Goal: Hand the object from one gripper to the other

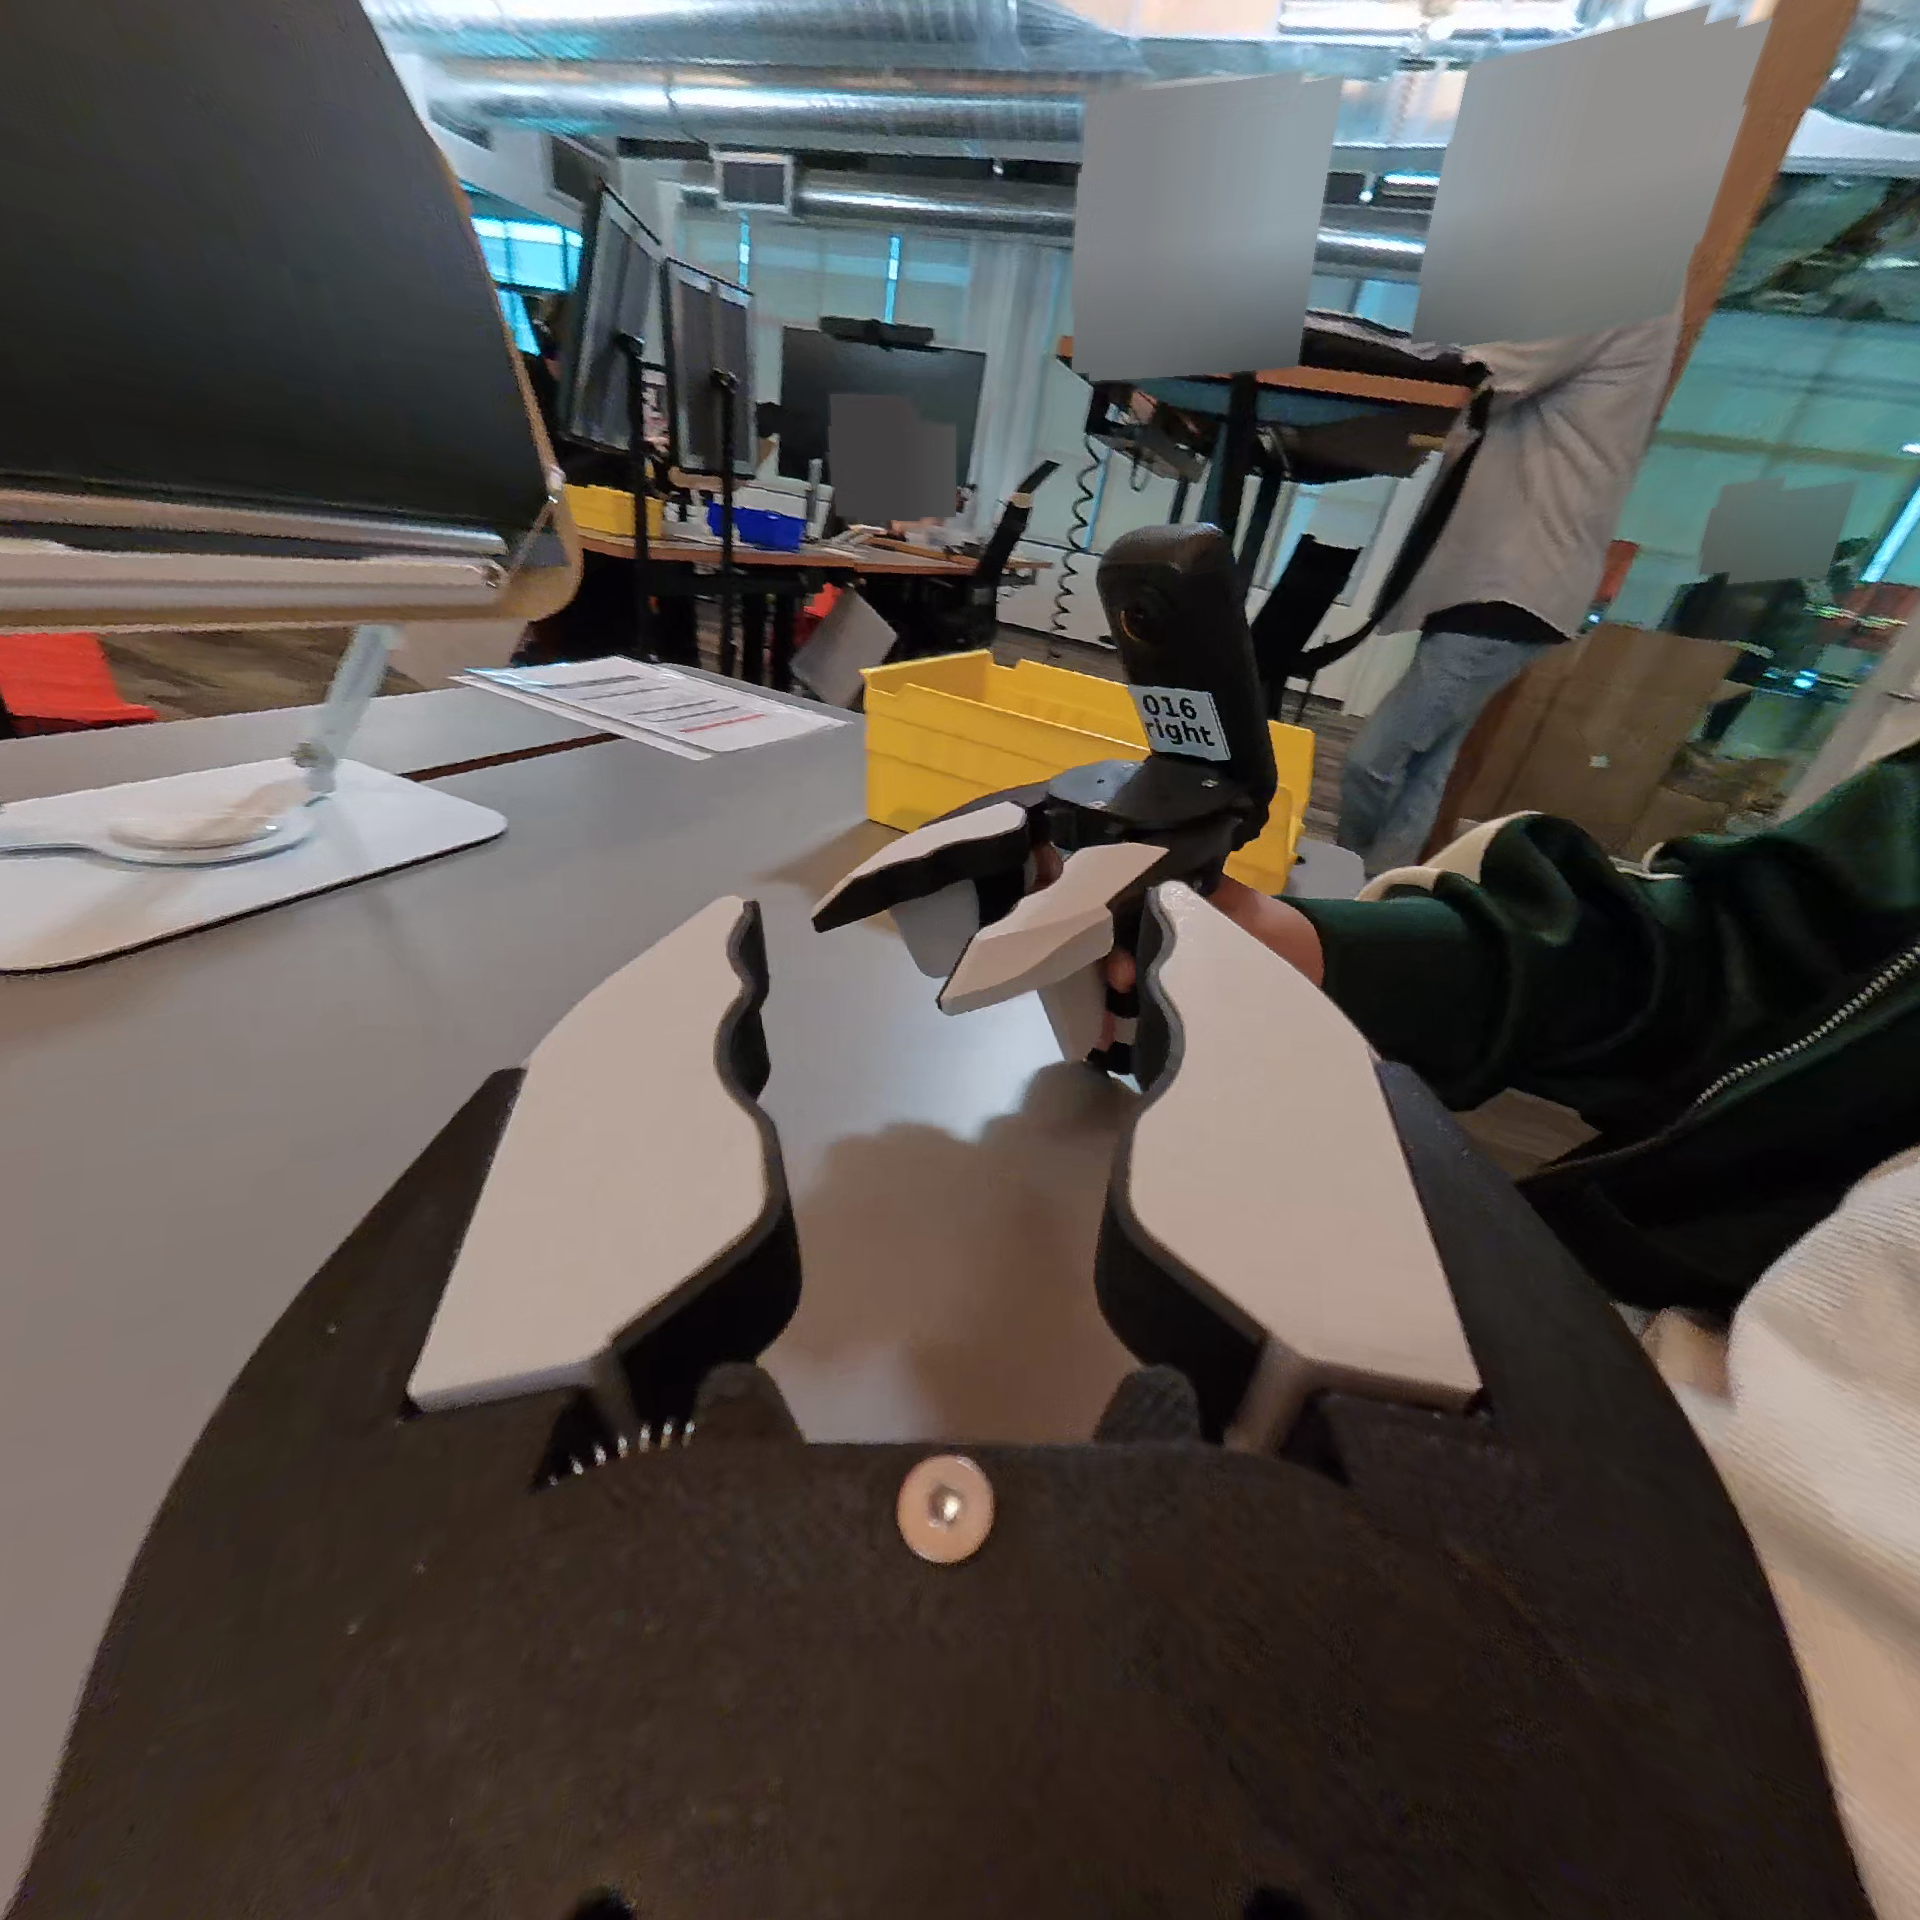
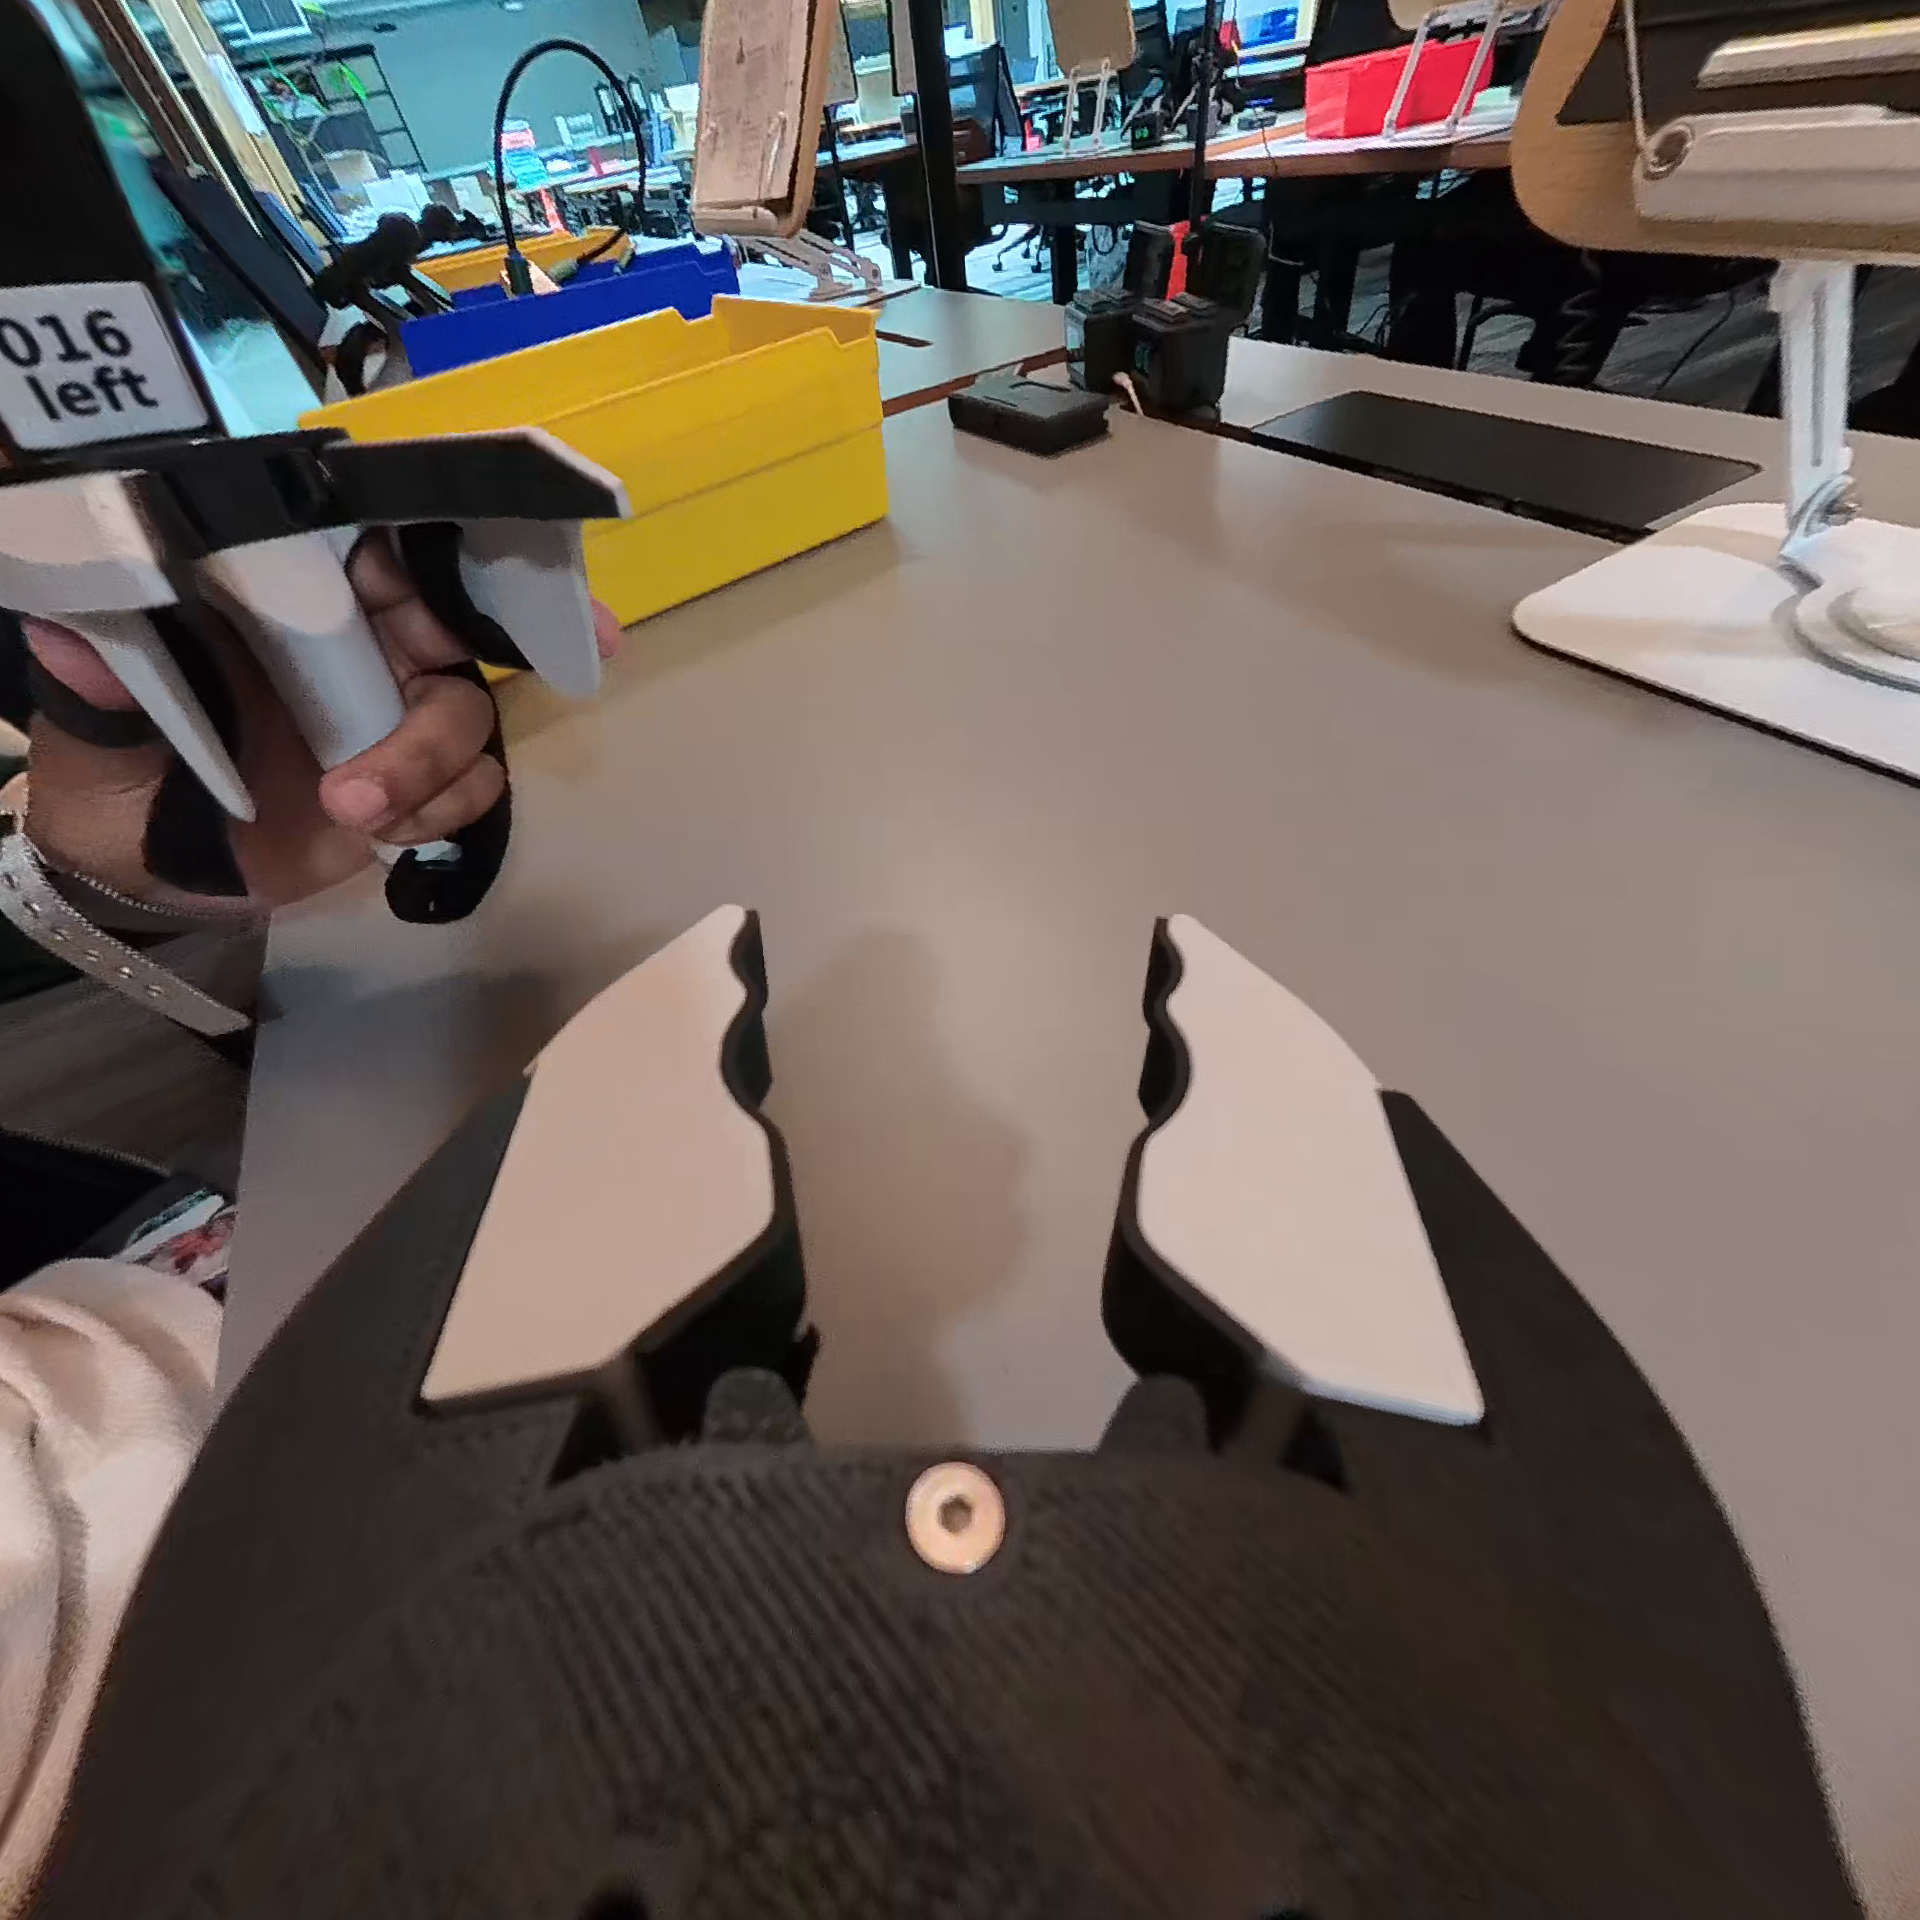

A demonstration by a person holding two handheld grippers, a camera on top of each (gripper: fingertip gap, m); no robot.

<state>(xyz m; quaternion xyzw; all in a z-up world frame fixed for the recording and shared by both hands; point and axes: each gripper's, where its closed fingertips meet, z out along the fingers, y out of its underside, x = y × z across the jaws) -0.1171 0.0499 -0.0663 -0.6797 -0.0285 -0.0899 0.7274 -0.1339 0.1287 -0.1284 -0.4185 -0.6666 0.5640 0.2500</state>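
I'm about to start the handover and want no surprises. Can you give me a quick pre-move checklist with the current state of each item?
1. Left gripper open: ok.
2. Right gripper open: ok.
3. Object held by either gripper: not ok, both are empty.
4. Object located: cannot tell; none shows on the grey table, and the yellow bin interior is hidden.
5. Grippers apart, not touching: ok.
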